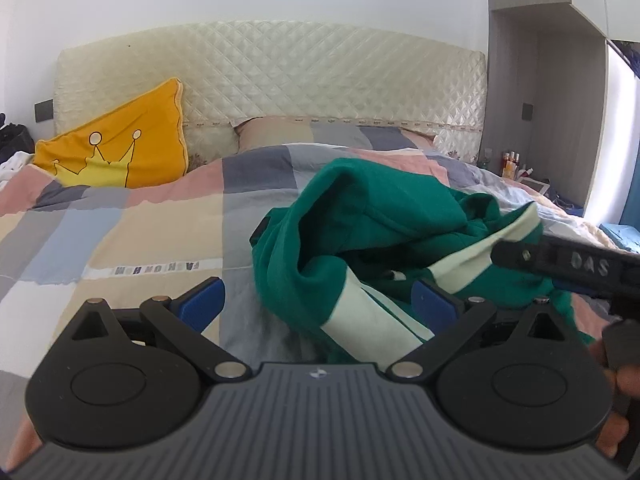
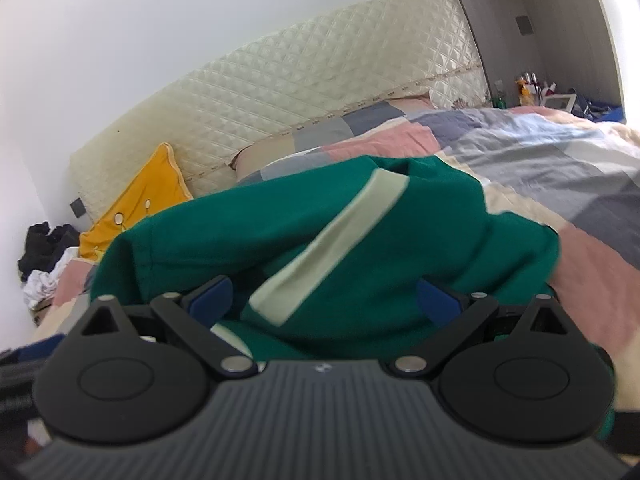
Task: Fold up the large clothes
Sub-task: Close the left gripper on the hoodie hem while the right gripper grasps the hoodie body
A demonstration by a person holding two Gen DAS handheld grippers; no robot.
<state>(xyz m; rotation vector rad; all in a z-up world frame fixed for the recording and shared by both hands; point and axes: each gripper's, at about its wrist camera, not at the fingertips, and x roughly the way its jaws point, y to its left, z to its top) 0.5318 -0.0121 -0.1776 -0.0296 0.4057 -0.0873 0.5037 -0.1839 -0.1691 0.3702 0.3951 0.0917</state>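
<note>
Your left gripper (image 1: 318, 300) is hovering low over the patchwork quilt (image 1: 160, 224) with its blue-padded jaws spread wide apart, gripping nothing. The green garment (image 1: 360, 216), trimmed with pale stripes, is lying bunched in a heap on the quilt, ahead and to the right of that gripper, with one striped fold reaching in between the jaws. Your right gripper (image 2: 324, 298) is also standing with its jaws apart, pressed close against the garment (image 2: 320, 232), which is filling the gap between them and blocking most of the view ahead. Its black body (image 1: 568, 264) is crossing over the garment in the left wrist view. A yellow crown cushion (image 1: 120, 144) is leaning against the quilted headboard (image 1: 300, 76), well clear of the garment. Dark clothes (image 2: 44, 240) are lying at the left bedside.
</note>
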